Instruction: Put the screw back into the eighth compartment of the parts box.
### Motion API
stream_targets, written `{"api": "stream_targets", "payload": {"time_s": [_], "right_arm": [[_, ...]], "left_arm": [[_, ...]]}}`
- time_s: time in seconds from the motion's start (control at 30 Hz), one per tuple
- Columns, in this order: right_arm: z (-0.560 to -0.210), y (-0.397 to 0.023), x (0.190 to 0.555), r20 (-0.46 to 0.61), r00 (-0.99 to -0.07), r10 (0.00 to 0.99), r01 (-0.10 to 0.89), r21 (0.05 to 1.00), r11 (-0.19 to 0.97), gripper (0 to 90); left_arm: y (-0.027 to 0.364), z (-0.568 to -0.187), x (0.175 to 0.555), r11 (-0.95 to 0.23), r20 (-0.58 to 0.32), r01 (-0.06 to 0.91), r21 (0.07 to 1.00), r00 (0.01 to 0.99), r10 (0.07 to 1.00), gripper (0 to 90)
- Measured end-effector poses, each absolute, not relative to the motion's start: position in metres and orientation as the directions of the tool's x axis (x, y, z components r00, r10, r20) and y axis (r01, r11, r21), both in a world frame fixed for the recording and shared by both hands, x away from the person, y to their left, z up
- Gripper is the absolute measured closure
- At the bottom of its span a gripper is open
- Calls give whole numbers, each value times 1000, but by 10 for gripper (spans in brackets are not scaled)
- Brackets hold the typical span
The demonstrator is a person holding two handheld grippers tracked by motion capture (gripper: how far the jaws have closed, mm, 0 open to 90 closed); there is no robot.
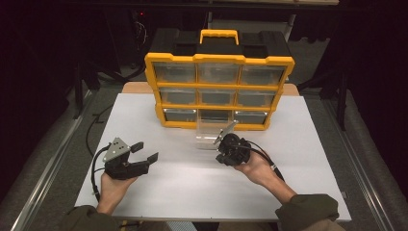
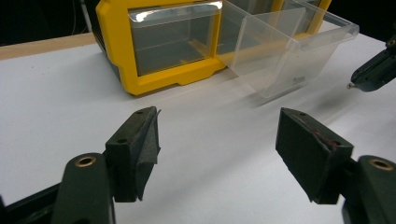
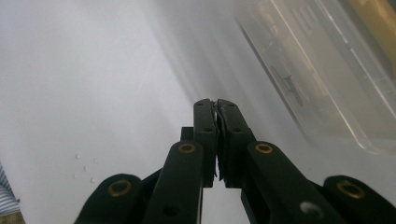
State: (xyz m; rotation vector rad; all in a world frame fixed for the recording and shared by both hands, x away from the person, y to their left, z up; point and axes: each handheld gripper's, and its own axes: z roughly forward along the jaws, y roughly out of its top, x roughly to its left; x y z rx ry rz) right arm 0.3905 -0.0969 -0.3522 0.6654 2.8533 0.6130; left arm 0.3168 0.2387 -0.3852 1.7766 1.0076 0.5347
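Closed right gripper beside clear drawer, its moulded marking unreadable.

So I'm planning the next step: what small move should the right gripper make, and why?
Probably open the right gripper and ease toward the clear drawer. Its jaws are shut on nothing, and the drawer stands pulled out of the yellow organizer, just beside it.

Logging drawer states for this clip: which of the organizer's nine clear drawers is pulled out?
The bottom-row middle drawer. It sticks out onto the white table toward the right tool, while the other eight sit flush in the yellow organizer.
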Motion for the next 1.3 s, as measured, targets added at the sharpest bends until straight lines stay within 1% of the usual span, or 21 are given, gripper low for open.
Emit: {"api": "stream_targets", "payload": {"time_s": [0.1,0.23,0.33,0.4,1.03,1.3], "right_arm": [[-348,-98,389,-46,-886,461,400,427,811,895],[-343,-101,390,-61,-890,452,386,429,817,894],[-340,-102,389,-47,-884,466,403,430,808,895],[-338,-103,390,-53,-888,456,390,438,810,894],[-314,-105,393,-69,-879,471,389,466,795,895],[-306,-106,398,-66,-865,498,412,473,779,895]], "left_arm": [[239,-385,317,-169,-87,391,905,558,825,306],[239,-385,317,-169,-87,391,905,558,825,306],[239,-385,317,-167,-88,391,905,558,825,306],[239,-385,317,-168,-88,390,905,558,825,306],[239,-385,317,-169,-88,392,905,558,825,306],[238,-385,317,-171,-85,391,904,558,825,306]]}}
